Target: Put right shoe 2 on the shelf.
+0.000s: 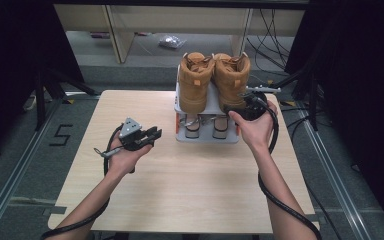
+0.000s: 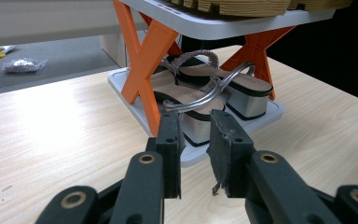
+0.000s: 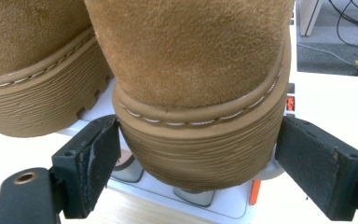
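Toward the far edge of the pale wood-grain table point(image 1: 180, 175), right of its middle, I see a small two-tier shoe rack point(image 1: 180, 102) with white plastic shelves and orange X-shaped legs. On its top shelf stand two tan suede ankle boots with ribbed rubber soles, side by side, long axes running from the near edge to the far edge. Their rounded ends face me. The left boot point(image 1: 194, 82) is untouched; the right boot point(image 1: 231, 80) has my right gripper point(image 3: 198, 154) around its near end, the padded black jaws spread wide on either side of the sole, the left one touching it, the right just off it, not clamped. White stitching follows the welt above the ridged sole. On the lower shelf lie two sandals point(image 2: 214, 95) with brown insoles, silver block heels and thin metallic straps, pointing the same way. My left gripper point(image 1: 142, 136) hovers over the table left of the rack, jaws slightly apart, holding nothing, aimed at the sandals.
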Tool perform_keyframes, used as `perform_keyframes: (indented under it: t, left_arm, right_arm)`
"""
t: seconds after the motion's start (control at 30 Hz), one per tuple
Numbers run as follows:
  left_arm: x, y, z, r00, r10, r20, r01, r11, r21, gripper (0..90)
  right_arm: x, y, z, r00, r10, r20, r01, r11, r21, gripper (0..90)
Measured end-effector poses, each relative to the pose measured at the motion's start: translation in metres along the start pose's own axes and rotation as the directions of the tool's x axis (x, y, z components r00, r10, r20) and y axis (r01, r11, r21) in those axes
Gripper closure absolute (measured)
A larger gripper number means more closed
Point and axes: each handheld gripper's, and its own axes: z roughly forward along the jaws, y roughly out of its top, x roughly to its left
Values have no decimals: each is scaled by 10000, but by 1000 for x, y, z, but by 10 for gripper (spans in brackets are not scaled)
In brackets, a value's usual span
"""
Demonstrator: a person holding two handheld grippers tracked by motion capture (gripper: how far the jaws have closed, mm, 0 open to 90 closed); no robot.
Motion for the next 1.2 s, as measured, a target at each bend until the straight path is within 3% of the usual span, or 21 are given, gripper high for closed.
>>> perform_keyframes:
  t: [0.4, 0.53, 0.73, 0.87, 1.1, 1.13, 1.2]
  left_arm:
    - [0, -1, -1, 10000, -35, -39, 34, 9999, -106, 722]
    - [3, -2, -3, 9998, 21, -178, -25, 9997, -225, 698]
    - [4, 0, -10, 9996, -12, -289, -3, 9986, -534, 693]
    - [4, 0, -12, 9996, 5, -299, -23, 9983, -583, 687]
    - [5, -6, -16, 9992, -55, -388, 30, 9980, -634, 644]
    - [6, -8, -17, 9992, -89, -385, 64, 9979, -644, 638]
    - [6, -10, -17, 9991, -132, -412, 106, 9980, -630, 626]
  right_arm:
    - [0, -2, 0, 9999, 111, -37, -112, 9999, -71, 157]
    - [-1, -6, -8, 10000, -44, -52, 43, 9996, -265, 224]
    - [-6, -16, -23, 9994, 247, -255, -254, 9992, -305, 260]
    - [-18, -29, -31, 9972, 623, -404, -632, 9977, -227, 320]
    - [-37, -46, -39, 9963, 621, -589, -630, 9979, -137, 424]
    - [-36, -50, -43, 9933, 976, -622, -977, 9952, 14, 434]
    - [-42, -58, -45, 9955, 787, -531, -786, 9969, 37, 448]
